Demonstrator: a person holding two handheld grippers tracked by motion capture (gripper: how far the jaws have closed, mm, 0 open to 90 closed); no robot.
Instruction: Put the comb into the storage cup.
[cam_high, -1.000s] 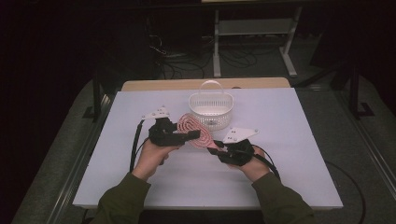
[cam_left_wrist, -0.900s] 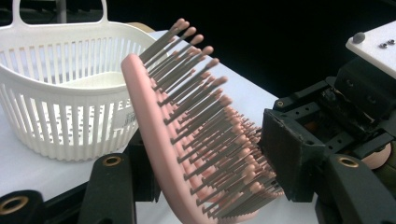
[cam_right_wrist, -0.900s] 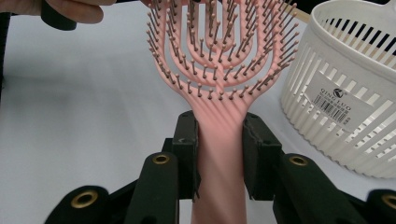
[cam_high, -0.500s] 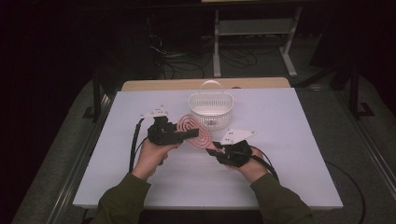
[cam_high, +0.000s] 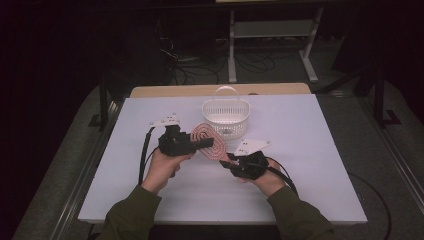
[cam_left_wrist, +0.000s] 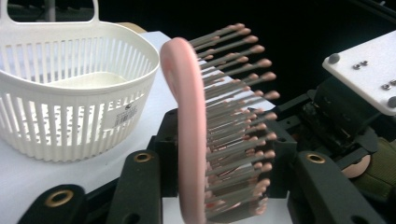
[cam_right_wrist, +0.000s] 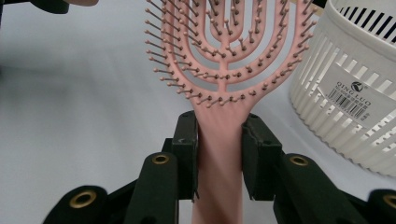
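Note:
A pink vented hairbrush (cam_high: 212, 147) is held above the white table between both grippers. My right gripper (cam_right_wrist: 219, 154) is shut on its handle (cam_right_wrist: 219, 186), and the bristles of the head (cam_right_wrist: 219, 46) face this camera. My left gripper (cam_left_wrist: 224, 154) has just been closing on the brush head (cam_left_wrist: 187, 116). One pad lies against the pink back and the other meets the bristle tips. In the high view the left gripper (cam_high: 199, 144) reaches in from the left and the right gripper (cam_high: 227, 161) from the lower right.
A white slatted basket (cam_high: 226, 117) with a handle stands on the table (cam_high: 310, 175) just behind the brush. It is close on the left in the left gripper view (cam_left_wrist: 70, 93) and on the right in the right gripper view (cam_right_wrist: 350, 93). Dark floor surrounds the table.
Both hands and the brush have stayed where they were. The left jaws' closing on the brush head is too small to make out in the high view.

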